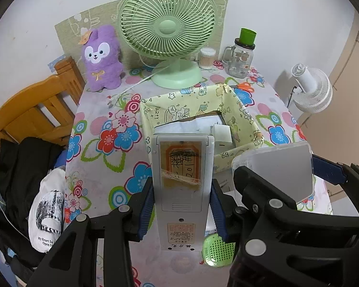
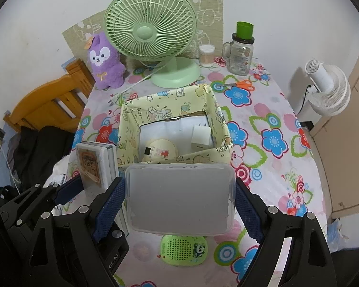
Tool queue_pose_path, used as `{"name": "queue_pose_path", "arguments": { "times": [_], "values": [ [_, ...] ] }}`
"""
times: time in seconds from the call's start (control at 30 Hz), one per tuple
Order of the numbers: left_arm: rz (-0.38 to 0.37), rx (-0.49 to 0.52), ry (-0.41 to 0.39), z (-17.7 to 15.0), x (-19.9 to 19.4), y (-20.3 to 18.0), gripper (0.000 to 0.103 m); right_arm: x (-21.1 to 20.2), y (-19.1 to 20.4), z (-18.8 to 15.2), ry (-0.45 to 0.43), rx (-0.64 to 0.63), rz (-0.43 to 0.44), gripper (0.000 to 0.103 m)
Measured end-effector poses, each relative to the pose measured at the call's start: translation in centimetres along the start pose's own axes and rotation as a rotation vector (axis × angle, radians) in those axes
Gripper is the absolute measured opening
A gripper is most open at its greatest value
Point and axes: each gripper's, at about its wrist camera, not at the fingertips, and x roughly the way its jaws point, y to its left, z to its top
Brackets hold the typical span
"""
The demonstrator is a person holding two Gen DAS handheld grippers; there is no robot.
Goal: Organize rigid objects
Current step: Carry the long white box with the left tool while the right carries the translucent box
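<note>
Handling note: left gripper [image 1: 182, 205] clamps the rigid, light remote control [image 1: 182, 179] across its long edges, right gripper [image 2: 179, 203] clamps the smooth, slippery translucent plastic case [image 2: 180, 197] at its short ends, both held just before the fabric storage bin [image 2: 131, 117].

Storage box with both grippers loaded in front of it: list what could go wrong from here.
1. The storage box already holds a white charger and a round item; the wide plastic case in the right gripper may not fit flat.
2. The left gripper carries the remote close beside it, so the two could collide.
3. The box's soft walls could buckle if bumped.
</note>
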Motion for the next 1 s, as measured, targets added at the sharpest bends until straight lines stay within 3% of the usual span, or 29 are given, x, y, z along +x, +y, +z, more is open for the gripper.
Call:
{"name": "queue_pose_path", "arguments": {
  "times": [1.0],
  "values": [
    [0.066,-0.102,0.027,5.2,3.6,-0.6,0.045,4.2,-2.1,6.7,0.043,-0.106,0.068,0.089]
  ]
}}
